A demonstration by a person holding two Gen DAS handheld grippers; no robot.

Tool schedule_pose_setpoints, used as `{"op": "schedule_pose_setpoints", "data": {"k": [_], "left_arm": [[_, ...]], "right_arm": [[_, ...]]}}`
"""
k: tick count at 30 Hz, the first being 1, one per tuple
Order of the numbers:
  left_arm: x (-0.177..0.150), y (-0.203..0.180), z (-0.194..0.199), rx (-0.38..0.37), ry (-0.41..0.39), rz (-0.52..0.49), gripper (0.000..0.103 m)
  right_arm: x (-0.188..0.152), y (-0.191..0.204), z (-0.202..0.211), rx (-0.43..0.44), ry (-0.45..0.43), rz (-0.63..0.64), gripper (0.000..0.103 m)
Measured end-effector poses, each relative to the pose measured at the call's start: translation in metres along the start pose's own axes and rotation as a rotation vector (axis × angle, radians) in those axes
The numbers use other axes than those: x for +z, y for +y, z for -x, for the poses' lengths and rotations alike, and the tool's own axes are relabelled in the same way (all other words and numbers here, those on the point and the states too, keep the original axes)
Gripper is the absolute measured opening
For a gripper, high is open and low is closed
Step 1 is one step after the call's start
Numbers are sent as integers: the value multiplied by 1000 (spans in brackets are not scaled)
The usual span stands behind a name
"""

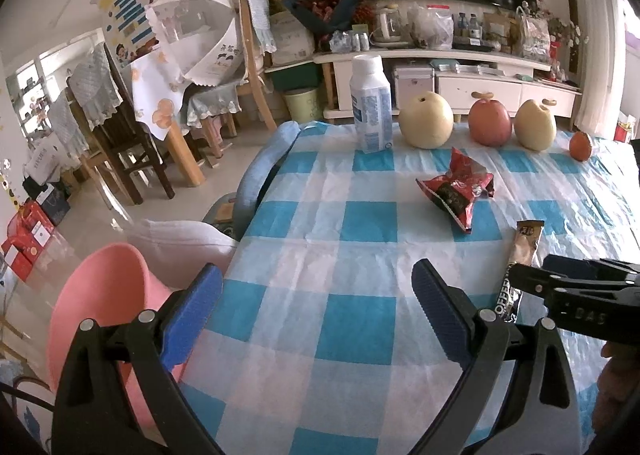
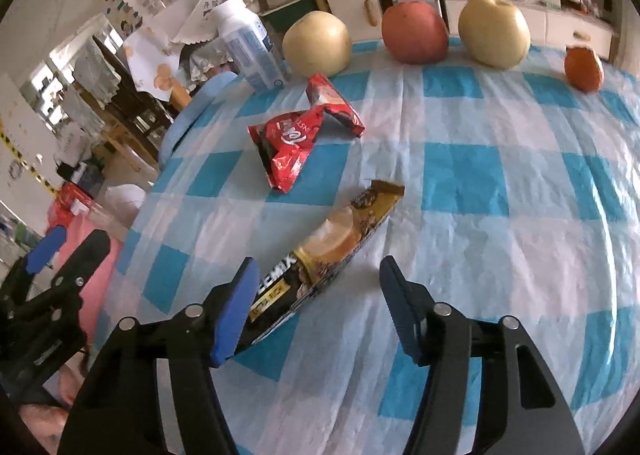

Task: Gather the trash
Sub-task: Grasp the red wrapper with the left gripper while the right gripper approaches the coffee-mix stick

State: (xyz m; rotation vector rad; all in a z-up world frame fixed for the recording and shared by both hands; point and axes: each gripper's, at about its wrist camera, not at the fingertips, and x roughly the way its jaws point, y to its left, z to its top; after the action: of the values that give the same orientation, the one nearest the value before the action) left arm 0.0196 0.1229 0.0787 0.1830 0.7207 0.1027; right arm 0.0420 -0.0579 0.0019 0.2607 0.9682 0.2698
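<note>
A: Coffee-mix sachet (image 2: 340, 243): we see this long gold and brown stick pack lying flat on the blue-and-white checked tablecloth (image 2: 480, 255), running diagonally, its near end reaching between the fingers of the right gripper (image 2: 316, 287).

B: Do we have hold of it?

A: No. The right gripper's blue pads stand partly apart. The left pad (image 2: 236, 311) sits just beside the sachet's near end or on it, we cannot tell which; the right pad is well clear, with bare cloth between. Nothing is clamped.

B: And the other piece of trash?

A: A crumpled red snack wrapper (image 2: 298, 143) lies on the cloth just beyond the sachet, apart from it and nearer the far edge.

B: What do we see of the left gripper (image 1: 316, 299)?

A: Its jaws are wide apart and hold nothing. It hovers over the table's left edge, with checked cloth between the pads. A pink bin (image 1: 100, 303) sits beside that edge, partly behind the left finger.

B: What else is on the table?

A: Along the far edge stands an upright white bottle with a blue label (image 1: 370, 103), then a pale pear (image 1: 426, 121), a red apple (image 1: 490, 121), a second pale pear (image 1: 534, 125) and a small orange fruit (image 1: 581, 145), all in a row, apart from one another.
</note>
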Motion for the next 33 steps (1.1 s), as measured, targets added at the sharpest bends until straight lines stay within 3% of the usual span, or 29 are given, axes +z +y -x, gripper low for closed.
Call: {"op": "schedule_pose_setpoints", "data": {"k": [6,10,14,16,25,33], "left_arm": [[-1,-4,-8,-13,11,-3,96],[0,-4,-11,-30,18,3,96],[-1,-6,-12,-37,18,-1,96],[0,-4,-13,-57,24,11,96],[0,-6,-20,-210,61,111,96],[3,-43,-18,-279,16,4,96]], "right_arm": [[-2,18,-10,-64,-19,130,62],[-4,27,-13,-74,-16,191,49],[-5,28,-12,-85,-7,236,43],[-5,24,-10,-75,1,240,37],[-7,-18,11,-98,15,237,34],[-9,-45,31,-164,-6,245,34]]}}
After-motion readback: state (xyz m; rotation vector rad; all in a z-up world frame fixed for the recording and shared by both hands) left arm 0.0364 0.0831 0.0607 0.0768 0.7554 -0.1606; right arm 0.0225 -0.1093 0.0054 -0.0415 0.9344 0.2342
